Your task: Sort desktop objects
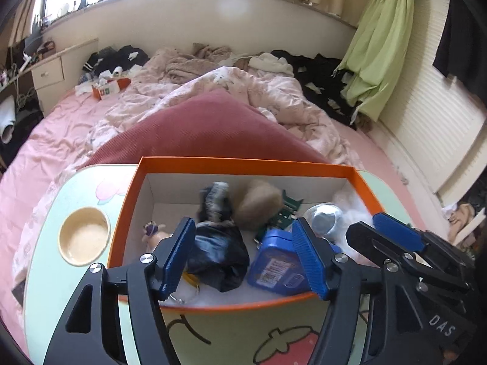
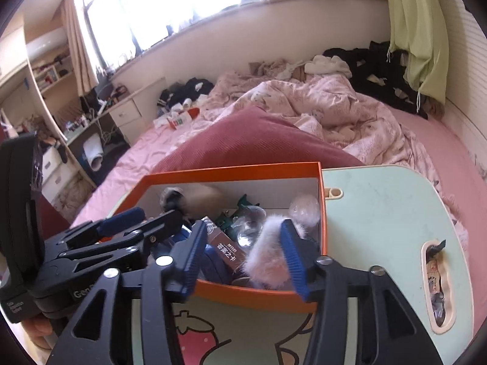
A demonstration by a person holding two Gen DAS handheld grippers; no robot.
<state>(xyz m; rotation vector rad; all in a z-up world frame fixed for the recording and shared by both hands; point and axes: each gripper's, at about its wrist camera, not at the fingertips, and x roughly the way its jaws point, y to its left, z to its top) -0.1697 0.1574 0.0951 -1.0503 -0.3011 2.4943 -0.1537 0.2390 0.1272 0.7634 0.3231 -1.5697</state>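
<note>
Left black two-finger gripper with blue ribbed pads (image 1: 243,255): jaws apart, nothing pressed between the pads. Fingers point forward and downward. Left pad (image 1: 179,258) and right pad (image 1: 310,261) both visible, angled outward toward the tips.

Right black two-finger gripper with blue ribbed pads (image 2: 240,258): jaws apart, no pad pressure on anything. Same forward, downward tilt. Left pad (image 2: 191,261), right pad (image 2: 293,261).

The 2 grippers sit close side by side; each shows at the edge of the other's view.

A bit of hand (image 2: 38,331) shows under the left gripper's body, blurred.
</note>
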